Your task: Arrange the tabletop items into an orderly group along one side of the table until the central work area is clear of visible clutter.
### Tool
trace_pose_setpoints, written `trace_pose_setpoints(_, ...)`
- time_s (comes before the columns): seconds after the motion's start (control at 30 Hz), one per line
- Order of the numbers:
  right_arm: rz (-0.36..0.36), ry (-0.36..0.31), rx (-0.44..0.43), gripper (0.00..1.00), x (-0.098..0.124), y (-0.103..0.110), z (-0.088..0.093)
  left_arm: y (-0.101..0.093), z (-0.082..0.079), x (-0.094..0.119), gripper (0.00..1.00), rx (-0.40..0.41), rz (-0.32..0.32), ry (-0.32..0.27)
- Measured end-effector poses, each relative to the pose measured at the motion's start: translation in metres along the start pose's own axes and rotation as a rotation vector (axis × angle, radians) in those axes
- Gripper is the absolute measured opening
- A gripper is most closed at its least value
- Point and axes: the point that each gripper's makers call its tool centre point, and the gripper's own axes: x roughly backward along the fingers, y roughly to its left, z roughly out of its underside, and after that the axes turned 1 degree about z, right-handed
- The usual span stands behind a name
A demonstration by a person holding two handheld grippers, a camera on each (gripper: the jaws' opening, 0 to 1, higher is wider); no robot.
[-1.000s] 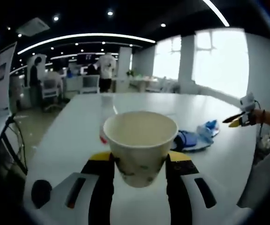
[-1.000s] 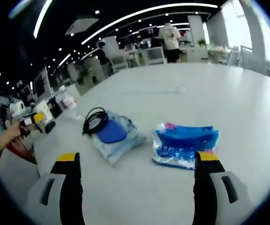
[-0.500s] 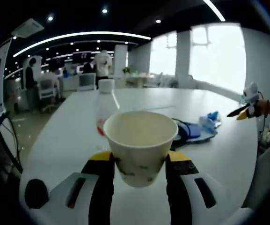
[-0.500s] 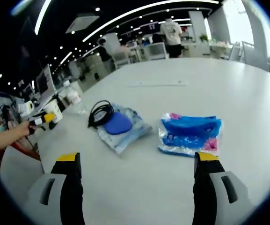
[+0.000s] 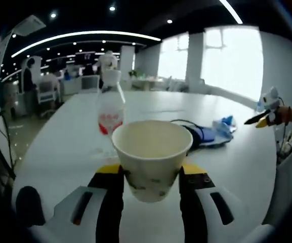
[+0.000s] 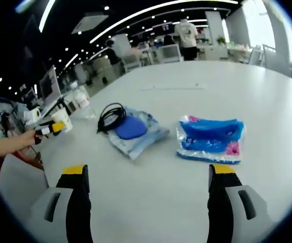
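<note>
My left gripper [image 5: 151,179] is clamped on the paper cup [image 5: 151,156], upright, and the bottle [image 5: 110,112] stands just ahead and slightly left of it, while my right gripper [image 6: 148,200] gapes empty, the blue packet [image 6: 211,140] ahead to its right.

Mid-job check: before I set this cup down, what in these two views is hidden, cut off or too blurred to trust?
- Left gripper view: the paper cup hides the lower part of the bottle and the table just behind.
- Left gripper view: the black cable and pouch are partly behind the cup's rim.
- Right gripper view: print on the blue packet is too blurred to read.
- Right gripper view: the left gripper is too small to judge.
</note>
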Motion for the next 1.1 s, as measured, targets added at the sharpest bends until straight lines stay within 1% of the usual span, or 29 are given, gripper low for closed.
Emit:
trace_pose_setpoints(0.13, 0.002, 0.0, -0.019, 0.96, -0.002, -0.002, 0.003, -0.001, 0.001, -0.001, 0.4, 0.008, -0.001, -0.019)
trace_pose_setpoints(0.27, 0.001, 0.009, -0.027, 0.95, -0.002, -0.001, 0.008, 0.001, 0.01, -0.004, 0.4, -0.001, 0.003, 0.004)
trace_pose_setpoints(0.37, 0.0, 0.011, -0.027, 0.95, -0.002, 0.0, 0.01, 0.002, 0.014, -0.004, 0.4, 0.003, 0.002, 0.006)
trace_pose_setpoints(0.47, -0.001, 0.014, -0.03, 0.95, -0.002, 0.001, 0.012, 0.003, 0.021, -0.004, 0.4, -0.001, 0.0, 0.021)
trace_pose_setpoints(0.53, -0.001, 0.011, -0.033, 0.95, -0.002, 0.001, 0.011, 0.003, 0.024, -0.003, 0.4, -0.005, 0.001, 0.022)
trace_pose_setpoints(0.63, 0.0, 0.009, -0.032, 0.95, -0.002, 0.002, 0.011, 0.0, 0.031, -0.004, 0.4, -0.039, 0.011, 0.05)
trace_pose_setpoints(0.73, -0.007, 0.01, -0.028, 0.95, -0.002, 0.004, 0.01, 0.002, 0.035, -0.005, 0.4, -0.032, 0.009, 0.055)
trace_pose_setpoints(0.8, -0.012, 0.01, -0.018, 0.95, -0.002, 0.007, 0.009, 0.001, 0.033, -0.005, 0.4, -0.018, 0.008, 0.046)
trace_pose_setpoints(0.93, -0.018, 0.008, -0.013, 0.95, -0.003, 0.008, 0.007, 0.001, 0.031, -0.007, 0.4, -0.021, 0.011, 0.042)
trace_pose_setpoints(1.1, -0.022, 0.006, -0.014, 0.94, -0.003, 0.009, 0.005, -0.001, 0.037, -0.009, 0.4, -0.018, 0.015, 0.065)
